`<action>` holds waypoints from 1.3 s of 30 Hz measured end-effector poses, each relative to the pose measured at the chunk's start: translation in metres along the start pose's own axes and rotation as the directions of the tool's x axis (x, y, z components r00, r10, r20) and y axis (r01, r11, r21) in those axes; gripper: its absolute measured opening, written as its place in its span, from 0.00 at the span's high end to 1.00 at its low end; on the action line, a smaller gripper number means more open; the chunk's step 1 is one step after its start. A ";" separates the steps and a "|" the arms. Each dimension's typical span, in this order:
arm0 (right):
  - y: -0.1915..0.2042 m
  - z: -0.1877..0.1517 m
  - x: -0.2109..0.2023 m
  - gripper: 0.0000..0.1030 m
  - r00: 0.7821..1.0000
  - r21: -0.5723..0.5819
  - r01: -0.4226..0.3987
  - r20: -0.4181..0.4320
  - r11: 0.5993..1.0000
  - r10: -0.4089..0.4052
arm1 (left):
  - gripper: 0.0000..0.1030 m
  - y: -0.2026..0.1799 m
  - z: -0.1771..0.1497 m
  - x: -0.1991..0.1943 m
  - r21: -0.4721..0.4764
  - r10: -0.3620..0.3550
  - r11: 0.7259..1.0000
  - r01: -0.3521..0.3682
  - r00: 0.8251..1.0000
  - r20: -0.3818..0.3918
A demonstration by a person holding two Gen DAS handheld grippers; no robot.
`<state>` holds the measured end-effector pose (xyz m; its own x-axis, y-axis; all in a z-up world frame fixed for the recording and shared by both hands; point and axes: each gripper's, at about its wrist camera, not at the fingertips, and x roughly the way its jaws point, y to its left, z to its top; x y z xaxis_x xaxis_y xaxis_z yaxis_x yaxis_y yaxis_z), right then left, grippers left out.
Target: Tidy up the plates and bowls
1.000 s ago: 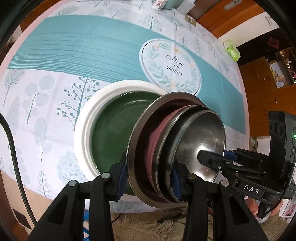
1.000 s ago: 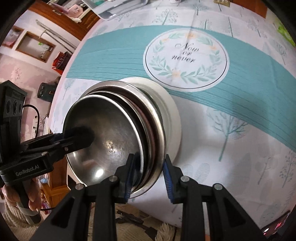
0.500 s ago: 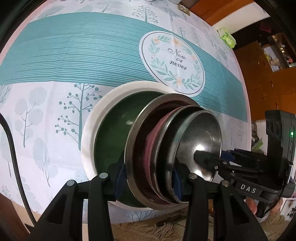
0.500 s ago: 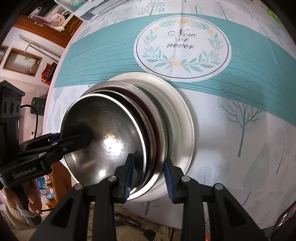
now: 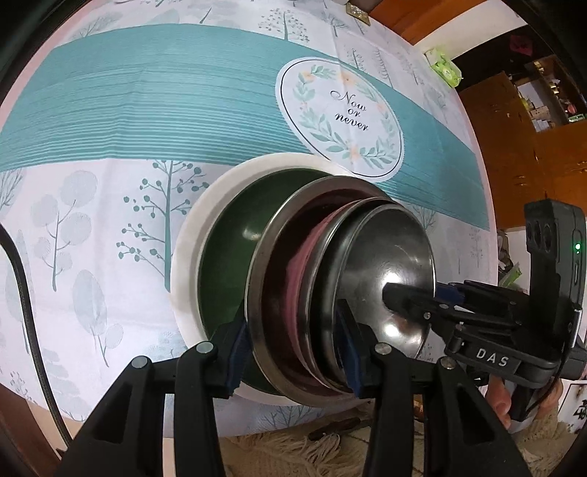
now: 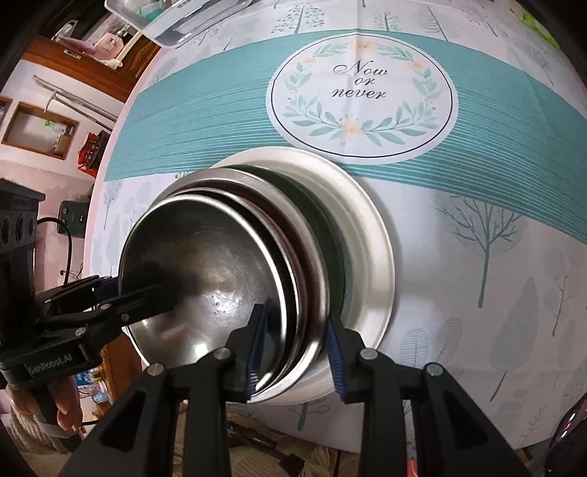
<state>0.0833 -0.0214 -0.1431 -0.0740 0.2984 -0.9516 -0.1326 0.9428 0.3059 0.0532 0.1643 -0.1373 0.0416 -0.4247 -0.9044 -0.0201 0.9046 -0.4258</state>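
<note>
Blue rubber pads line both grippers, and each pair is pressed against a nested stack of dishes. The left gripper point(image 5: 293, 352) clamps the near rim of the stack, one pad outside the wide steel plate point(image 5: 256, 279) and the other inside the steel bowl point(image 5: 389, 257) on top. The right gripper point(image 6: 295, 352) grips the opposite rim the same way, its pads closed on the stack's edges. Between the steel plate and the steel bowl sits a pink dish point(image 5: 299, 271), seen only as a thin band. The stack tilts toward the right gripper's side. Whether its lower edge touches the dark green plate point(image 5: 227, 257) beneath cannot be told. That green plate lies inside a larger white plate point(image 5: 190, 249), which rests flat on the table point(image 5: 110, 257), close to its near edge. The tablecloth has pale tree prints and a teal stripe, and its round "Now or never" wreath emblem point(image 6: 361, 91) lies just beyond the white plate's far rim. A clear tray point(image 6: 179, 18) sits at the table's far edge.
</note>
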 end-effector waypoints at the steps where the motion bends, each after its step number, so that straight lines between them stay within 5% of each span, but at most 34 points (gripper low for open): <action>1: 0.002 0.000 0.000 0.66 1.000 -0.006 0.018 0.005 1.000 -0.018 | 0.57 -0.001 0.000 -0.002 0.006 -0.004 1.000 0.004 1.000 0.009; 6: 0.003 -0.002 -0.007 0.63 0.999 0.009 0.024 0.048 1.000 -0.024 | 0.33 -0.005 0.004 -0.018 0.043 0.023 0.999 -0.026 0.997 0.067; 19: 0.006 -0.025 -0.055 0.61 0.969 0.068 0.087 0.227 0.994 -0.100 | 0.02 -0.028 0.004 -0.048 0.143 0.120 0.979 -0.145 0.978 0.169; 28: 0.016 -0.048 -0.097 0.60 0.918 0.073 0.164 0.353 0.984 -0.180 | 0.01 -0.072 -0.012 -0.073 0.207 0.156 0.953 -0.222 0.944 0.292; 39: 0.015 -0.072 -0.136 0.54 0.880 0.065 0.169 0.438 0.983 -0.181 | 0.01 -0.104 -0.038 -0.092 0.139 0.208 0.951 -0.275 0.906 0.368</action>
<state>0.0205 -0.0587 -0.0073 0.3921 0.1576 -0.9063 -0.0783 0.9874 0.1378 0.0133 0.1079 -0.0107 0.4010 -0.1834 -0.8975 0.1082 0.9824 -0.1524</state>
